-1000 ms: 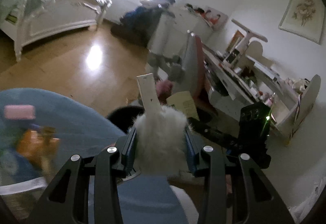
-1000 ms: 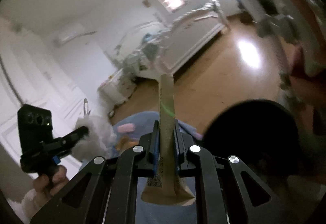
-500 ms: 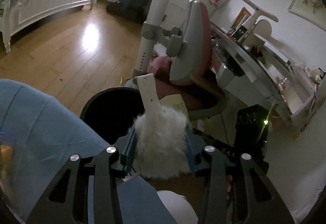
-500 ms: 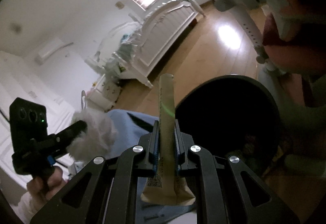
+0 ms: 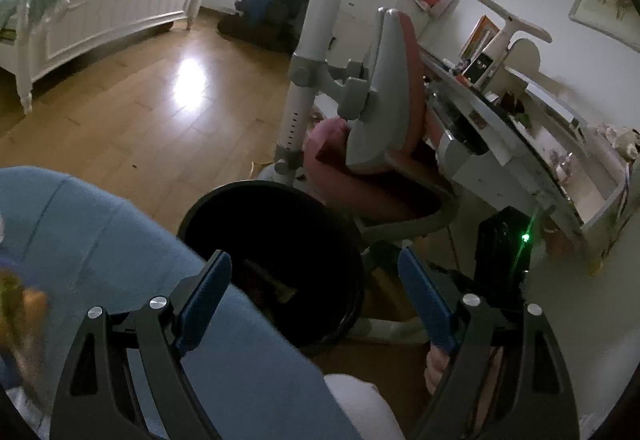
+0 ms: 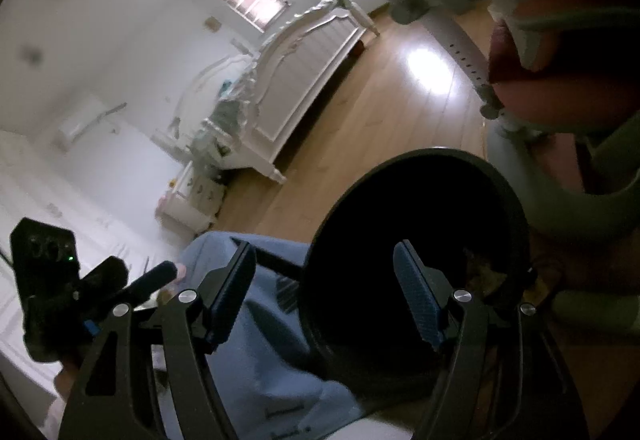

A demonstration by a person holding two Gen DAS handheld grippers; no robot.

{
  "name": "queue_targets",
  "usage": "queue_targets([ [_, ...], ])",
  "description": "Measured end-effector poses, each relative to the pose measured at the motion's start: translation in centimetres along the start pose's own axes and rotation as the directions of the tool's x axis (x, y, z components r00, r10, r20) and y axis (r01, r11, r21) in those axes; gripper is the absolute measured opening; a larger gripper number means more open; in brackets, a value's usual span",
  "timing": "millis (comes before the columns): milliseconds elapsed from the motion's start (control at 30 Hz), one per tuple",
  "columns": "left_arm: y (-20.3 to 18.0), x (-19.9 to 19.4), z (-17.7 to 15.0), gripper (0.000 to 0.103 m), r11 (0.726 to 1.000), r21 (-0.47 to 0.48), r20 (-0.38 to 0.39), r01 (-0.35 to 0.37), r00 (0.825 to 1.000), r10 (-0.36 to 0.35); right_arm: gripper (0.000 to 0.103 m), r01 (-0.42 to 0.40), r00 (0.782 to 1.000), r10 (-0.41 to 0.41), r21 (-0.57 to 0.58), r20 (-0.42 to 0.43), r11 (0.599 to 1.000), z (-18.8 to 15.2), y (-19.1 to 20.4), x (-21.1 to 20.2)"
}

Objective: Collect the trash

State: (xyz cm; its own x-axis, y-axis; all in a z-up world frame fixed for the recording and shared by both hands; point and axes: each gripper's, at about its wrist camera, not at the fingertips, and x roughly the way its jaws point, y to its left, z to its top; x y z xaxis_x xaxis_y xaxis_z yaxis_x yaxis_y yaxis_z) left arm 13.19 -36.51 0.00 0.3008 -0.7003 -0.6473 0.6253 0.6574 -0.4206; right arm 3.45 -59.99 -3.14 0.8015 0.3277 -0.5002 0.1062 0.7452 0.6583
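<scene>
A black round trash bin stands on the wooden floor just beyond a blue cloth. Brownish scraps lie at its bottom. My left gripper hangs over the bin's near rim. Its jaws are opening, with nothing between the blue pads. In the right wrist view my right gripper is over the same bin. Its jaws are opening too and hold nothing. Scraps show inside the bin at the right. The fluffy piece and the paper wrapper are out of sight.
A pink and grey desk chair stands right behind the bin, with a cluttered white desk to its right. A white bed sits across the wooden floor. The left gripper's black housing shows at the left.
Both grippers sank toward the bin and opened. The white fluffy piece with its paper strip left the left jaws, and the tan paper wrapper left the right jaws.
</scene>
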Motion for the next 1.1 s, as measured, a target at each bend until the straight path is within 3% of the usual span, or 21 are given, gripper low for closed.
queue_targets([
  [200, 1.4, -5.5, -2.5, 0.085, 0.999, -0.005, 0.055, -0.039, 0.998, 0.04, 0.071, -0.03, 0.999, 0.028, -0.079, -0.036, 0.996, -1.6, 4.9, 0.3],
  [400, 4.1, -12.3, -6.1, 0.085, 0.991, -0.011, 0.119, -0.134, 0.984, 0.134, 0.071, -0.1, 0.991, 0.076, -0.24, -0.106, 0.966, -3.9, 12.3, 1.4],
  [567, 7.5, -17.8, -9.7, 0.085, 0.969, 0.019, 0.122, -0.245, 0.963, 0.241, 0.071, -0.153, 0.979, 0.072, -0.45, -0.19, 0.88, -6.8, 19.8, 3.2],
  [767, 10.8, -21.5, -12.9, 0.085, 0.923, 0.138, 0.084, -0.359, 0.933, 0.35, 0.071, -0.253, 0.941, 0.035, -0.635, -0.336, 0.73, -11.6, 27.1, 6.4],
  [967, 13.3, -21.0, -14.1, 0.085, 0.882, 0.278, 0.031, -0.382, 0.921, 0.389, 0.07, -0.294, 0.915, -0.015, -0.691, -0.404, 0.66, -15.7, 29.4, 9.2],
  [1100, 13.5, -19.9, -14.5, 0.085, 0.862, 0.359, 0.018, -0.359, 0.926, 0.378, 0.063, -0.285, 0.921, -0.039, -0.74, -0.388, 0.61, -17.5, 30.8, 9.8],
])
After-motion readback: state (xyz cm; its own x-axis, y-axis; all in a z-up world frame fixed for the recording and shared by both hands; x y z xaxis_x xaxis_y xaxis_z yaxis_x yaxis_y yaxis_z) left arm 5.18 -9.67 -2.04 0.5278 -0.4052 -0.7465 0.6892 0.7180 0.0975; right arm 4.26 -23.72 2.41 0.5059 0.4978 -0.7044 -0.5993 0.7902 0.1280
